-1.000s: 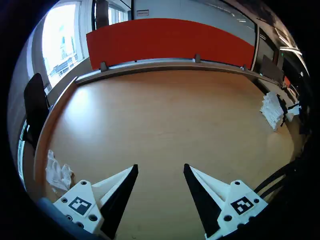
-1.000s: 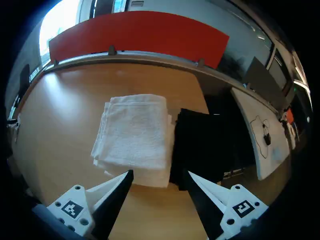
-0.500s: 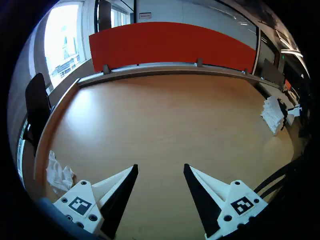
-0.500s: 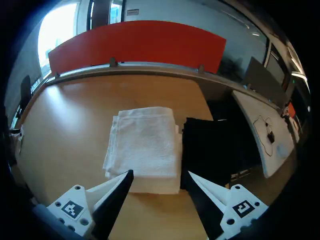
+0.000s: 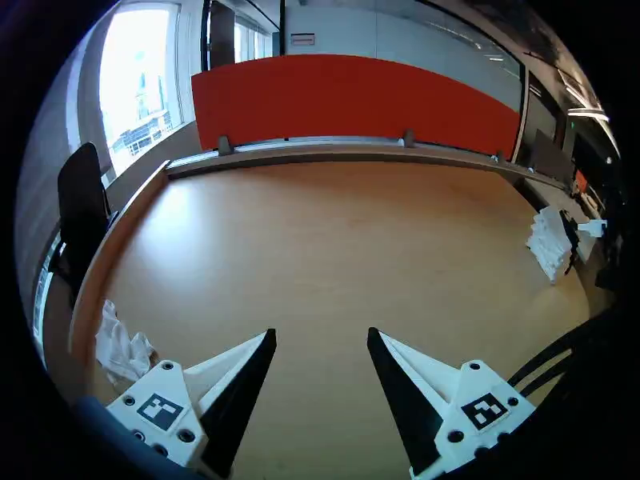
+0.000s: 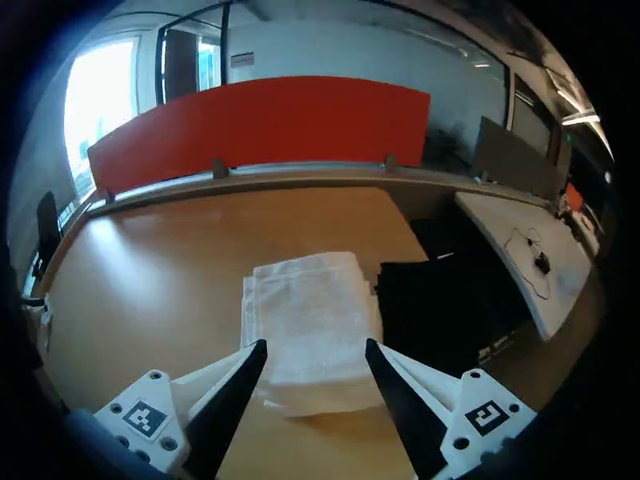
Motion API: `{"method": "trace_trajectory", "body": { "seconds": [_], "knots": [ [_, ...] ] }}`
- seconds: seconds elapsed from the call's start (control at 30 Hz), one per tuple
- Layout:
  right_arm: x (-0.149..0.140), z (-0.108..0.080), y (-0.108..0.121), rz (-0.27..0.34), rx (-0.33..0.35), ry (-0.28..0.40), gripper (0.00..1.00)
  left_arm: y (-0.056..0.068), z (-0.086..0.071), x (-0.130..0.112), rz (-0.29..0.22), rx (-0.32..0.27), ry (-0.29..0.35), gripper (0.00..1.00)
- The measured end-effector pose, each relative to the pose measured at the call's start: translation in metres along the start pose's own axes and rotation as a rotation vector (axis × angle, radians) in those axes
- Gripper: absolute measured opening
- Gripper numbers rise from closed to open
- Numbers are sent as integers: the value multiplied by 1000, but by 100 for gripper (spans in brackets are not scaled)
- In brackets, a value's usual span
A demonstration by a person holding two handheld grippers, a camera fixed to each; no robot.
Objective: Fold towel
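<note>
The right gripper (image 6: 314, 342) gapes wide and empty, the near short edge of the folded white towel (image 6: 312, 320) lying just past its fingertips at 12 o'clock, long axis running straight away. The left gripper (image 5: 320, 332), equally open and empty, faces bare wooden tabletop (image 5: 336, 232), so the right hand is judged much nearer. A black object (image 6: 436, 300) sits just beside the towel at 2 o'clock near the table's edge; free room spreads toward 9 o'clock.
</note>
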State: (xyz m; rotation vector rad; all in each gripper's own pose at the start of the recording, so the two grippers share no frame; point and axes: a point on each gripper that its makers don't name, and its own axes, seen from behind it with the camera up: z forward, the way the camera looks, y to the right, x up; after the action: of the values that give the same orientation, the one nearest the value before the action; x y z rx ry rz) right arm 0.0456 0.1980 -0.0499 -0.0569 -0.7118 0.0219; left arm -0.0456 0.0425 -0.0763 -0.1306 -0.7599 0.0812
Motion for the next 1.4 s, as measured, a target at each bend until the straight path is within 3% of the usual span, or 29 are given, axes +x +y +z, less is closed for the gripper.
{"method": "trace_trajectory", "body": {
  "seconds": [0.2, 0.5, 0.87, 1.1, 1.4],
  "knots": [
    [5, 3, -10, 4, -14, 39, 95, -1, -1, 10, -11, 9, 34, 84],
    [43, -1, -34, 12, -8, 188, 95, -7, -4, 32, -53, 33, 121, 84],
    [83, -19, -56, 53, 8, 366, 95, -16, -12, 59, -85, 58, 218, 84],
    [101, -40, -63, 76, 19, 472, 95, -15, -15, 73, -105, 56, 267, 84],
    [100, -48, -64, 52, 1, 506, 94, -16, -18, 87, -111, 57, 318, 84]
  ]
}}
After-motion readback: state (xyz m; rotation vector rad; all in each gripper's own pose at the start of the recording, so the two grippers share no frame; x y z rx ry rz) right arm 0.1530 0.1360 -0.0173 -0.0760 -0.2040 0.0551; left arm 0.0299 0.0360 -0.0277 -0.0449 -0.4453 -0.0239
